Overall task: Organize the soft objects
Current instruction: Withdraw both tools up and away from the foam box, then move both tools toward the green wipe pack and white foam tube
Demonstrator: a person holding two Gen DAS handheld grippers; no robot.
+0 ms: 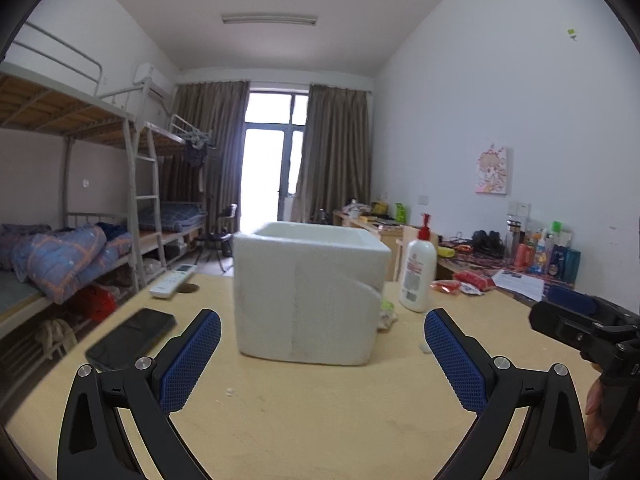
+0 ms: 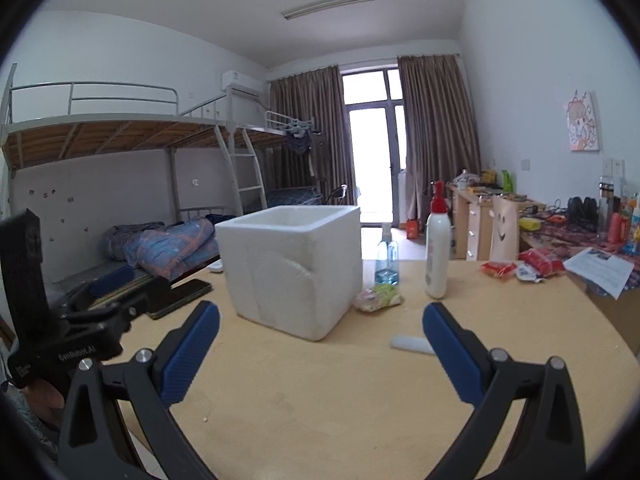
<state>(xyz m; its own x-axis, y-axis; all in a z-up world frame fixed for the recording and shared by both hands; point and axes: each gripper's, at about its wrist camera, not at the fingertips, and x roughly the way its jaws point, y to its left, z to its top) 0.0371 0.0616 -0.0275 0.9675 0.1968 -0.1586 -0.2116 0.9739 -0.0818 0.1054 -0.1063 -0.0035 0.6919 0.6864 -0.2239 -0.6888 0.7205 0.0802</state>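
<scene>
A white foam box (image 1: 310, 294) (image 2: 294, 270) stands open-topped in the middle of the wooden table (image 1: 320, 420). A small soft green and pink bundle (image 2: 378, 298) lies against the box's right side; only its edge (image 1: 387, 312) peeks out in the left wrist view. My left gripper (image 1: 322, 354) is open, a short way in front of the box, nothing between its blue pads. My right gripper (image 2: 320, 350) is also open and empty, facing the box's right corner. A small white piece (image 2: 412, 345) lies by the right finger.
A white lotion bottle (image 1: 418, 276) (image 2: 437, 252) and a blue spray bottle (image 2: 387, 258) stand right of the box. A black phone (image 1: 132, 338) and a remote (image 1: 173, 280) lie left. Red packets (image 2: 520, 264) and paper (image 2: 600, 264) sit far right. Bunk beds line the left wall.
</scene>
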